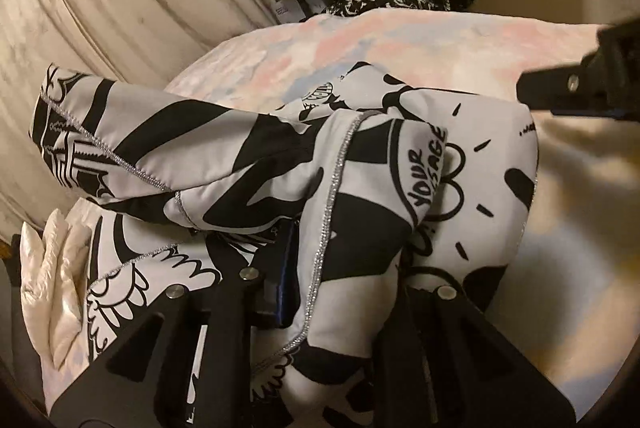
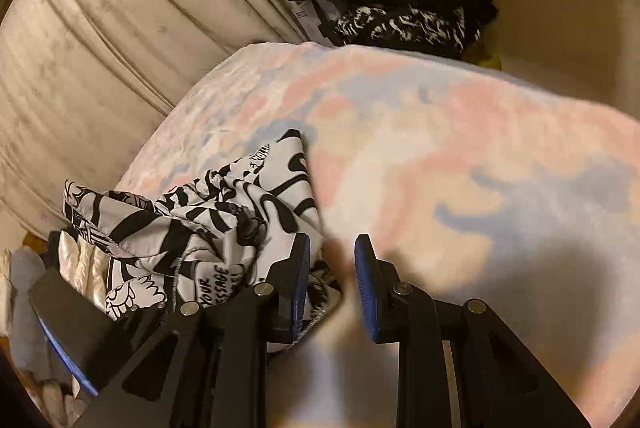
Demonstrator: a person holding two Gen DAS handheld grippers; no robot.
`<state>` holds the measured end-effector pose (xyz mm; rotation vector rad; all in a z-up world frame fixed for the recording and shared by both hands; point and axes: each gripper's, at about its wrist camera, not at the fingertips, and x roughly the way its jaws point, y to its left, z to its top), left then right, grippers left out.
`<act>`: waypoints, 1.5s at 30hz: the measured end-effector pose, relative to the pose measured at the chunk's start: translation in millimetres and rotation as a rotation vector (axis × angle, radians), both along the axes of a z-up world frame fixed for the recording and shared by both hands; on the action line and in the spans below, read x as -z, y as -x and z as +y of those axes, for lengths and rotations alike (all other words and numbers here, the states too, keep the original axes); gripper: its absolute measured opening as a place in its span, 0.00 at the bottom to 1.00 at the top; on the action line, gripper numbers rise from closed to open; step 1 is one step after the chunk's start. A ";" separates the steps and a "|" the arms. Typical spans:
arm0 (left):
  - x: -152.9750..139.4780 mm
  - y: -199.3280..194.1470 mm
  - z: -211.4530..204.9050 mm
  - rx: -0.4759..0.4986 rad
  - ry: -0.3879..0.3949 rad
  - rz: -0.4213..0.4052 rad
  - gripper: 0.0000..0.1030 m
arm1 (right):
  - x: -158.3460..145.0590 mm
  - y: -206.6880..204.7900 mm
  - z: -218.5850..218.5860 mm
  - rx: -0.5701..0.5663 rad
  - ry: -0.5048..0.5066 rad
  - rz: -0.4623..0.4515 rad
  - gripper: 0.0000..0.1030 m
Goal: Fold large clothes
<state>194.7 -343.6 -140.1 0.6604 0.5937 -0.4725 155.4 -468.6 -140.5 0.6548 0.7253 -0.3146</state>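
The black-and-white printed garment (image 1: 280,164) lies bunched up on a bed covered with a soft pink, blue and cream blanket (image 1: 420,40). It has cartoon drawings on it and the words "YOUR" and part of "MESSAGE".

The left gripper (image 1: 340,268) is pushed into the cloth. Cloth covers the space between its jaws, so I cannot tell if they pinch it or just sit under it (only one blue pad peeks out).

In the right wrist view, the right gripper (image 2: 332,282) has its jaws spread apart. The garment (image 2: 208,228) touches its left blue pad, and the other pad is over bare blanket (image 2: 460,148).

A shiny cream puffy thing (image 1: 56,280) lies beside the garment. A beige curtain (image 1: 100,8) hangs behind the bed.
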 end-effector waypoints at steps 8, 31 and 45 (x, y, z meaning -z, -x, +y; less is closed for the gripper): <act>-24.4 -2.1 18.5 0.040 0.063 0.106 0.56 | 21.0 1.5 -3.2 -0.019 -0.030 0.008 0.23; -114.8 -89.0 213.6 -0.276 0.390 0.263 0.59 | -21.1 -71.2 47.6 -0.433 -0.034 -0.015 0.44; -53.5 -166.0 268.5 -0.296 0.660 0.502 0.60 | 40.1 -165.0 46.7 -0.634 -0.268 0.055 0.45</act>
